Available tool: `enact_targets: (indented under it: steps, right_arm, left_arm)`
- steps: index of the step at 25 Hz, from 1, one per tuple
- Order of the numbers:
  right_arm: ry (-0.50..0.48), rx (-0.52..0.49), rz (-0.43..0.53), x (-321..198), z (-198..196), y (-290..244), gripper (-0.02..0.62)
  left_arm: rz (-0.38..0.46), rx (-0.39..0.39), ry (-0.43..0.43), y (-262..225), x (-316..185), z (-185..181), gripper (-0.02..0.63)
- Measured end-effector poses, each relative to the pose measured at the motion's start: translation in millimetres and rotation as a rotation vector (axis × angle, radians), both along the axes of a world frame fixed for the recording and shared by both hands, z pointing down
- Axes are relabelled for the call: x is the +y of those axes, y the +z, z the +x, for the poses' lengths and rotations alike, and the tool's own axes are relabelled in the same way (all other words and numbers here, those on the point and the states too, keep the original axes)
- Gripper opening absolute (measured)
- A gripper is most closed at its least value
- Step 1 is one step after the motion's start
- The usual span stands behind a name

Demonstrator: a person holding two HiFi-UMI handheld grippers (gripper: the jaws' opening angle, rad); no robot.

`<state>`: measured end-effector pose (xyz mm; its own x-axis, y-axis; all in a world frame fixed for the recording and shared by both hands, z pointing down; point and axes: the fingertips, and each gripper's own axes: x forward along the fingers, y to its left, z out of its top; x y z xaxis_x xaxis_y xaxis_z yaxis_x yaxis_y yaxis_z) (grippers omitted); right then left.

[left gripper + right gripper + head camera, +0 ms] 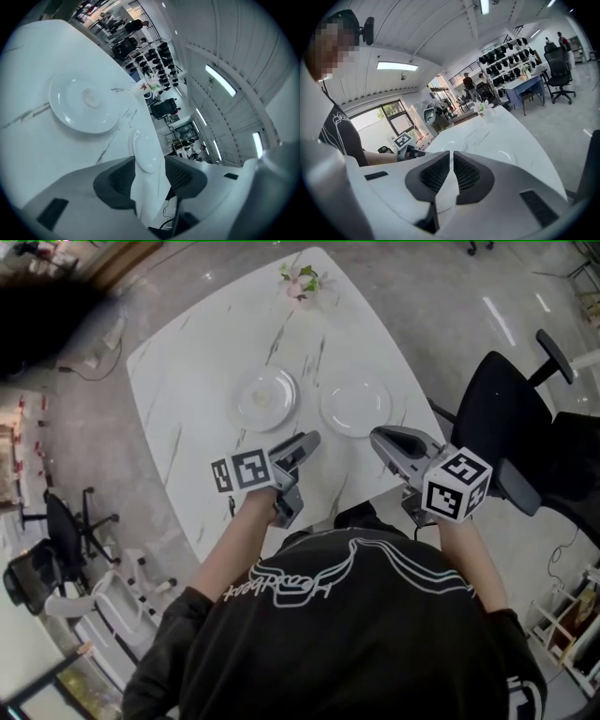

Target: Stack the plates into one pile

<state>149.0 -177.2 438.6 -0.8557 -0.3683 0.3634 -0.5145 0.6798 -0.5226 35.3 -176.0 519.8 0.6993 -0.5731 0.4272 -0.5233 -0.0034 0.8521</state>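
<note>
1. White marble-look table (202, 362) with grey veins carries everything. On its left half, toward the middle, the first round white ceramic plate (265, 397) lies flat and bare.
2. My left gripper (307, 441) hangs over the table's near edge, just short of that plate. Its jaws stand apart with nothing pinched between them.
3. The second round white ceramic plate (356, 407) lies just beside the first, nearer the right edge, with a strip of table between them.
4. My right gripper (382, 438) hovers by the near right corner, its jaws drawn almost together on nothing.
5. A black office chair (506, 409) stands off the table's right edge.
6. I judge both plates to be stiff, glazed and slippery, with some weight, and likely to chip if dropped. The rim looks like the only purchase. I'd pinch the near rim with one jaw above and one below, lift the plate level, and lower it gently onto the other.
</note>
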Motion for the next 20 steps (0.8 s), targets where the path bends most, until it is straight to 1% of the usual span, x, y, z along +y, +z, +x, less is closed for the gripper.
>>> enact_targets:
  steps: [5,10,18,20]
  right_arm:
    - [-0.042,-0.005,0.008,-16.6,21.7,1.6,0.031]
    - [-0.089,-0.007,0.015,-24.7,33.5,1.9,0.031]
    - [-0.104,-0.002,0.03,-34.7,53.8,0.0,0.031]
    - [-0.105,-0.004,0.034,-37.2,57.4,-1.0,0.031]
  left_arm:
    - [-0.058,0.026,-0.08,17.6,-15.3,16.5,0.213]
    - [-0.092,0.031,-0.131,28.7,-25.9,30.2,0.213]
    - [-0.17,0.055,-0.211,50.4,-32.6,35.5,0.21]
    - [-0.179,0.06,-0.223,52.9,-33.8,36.1,0.194]
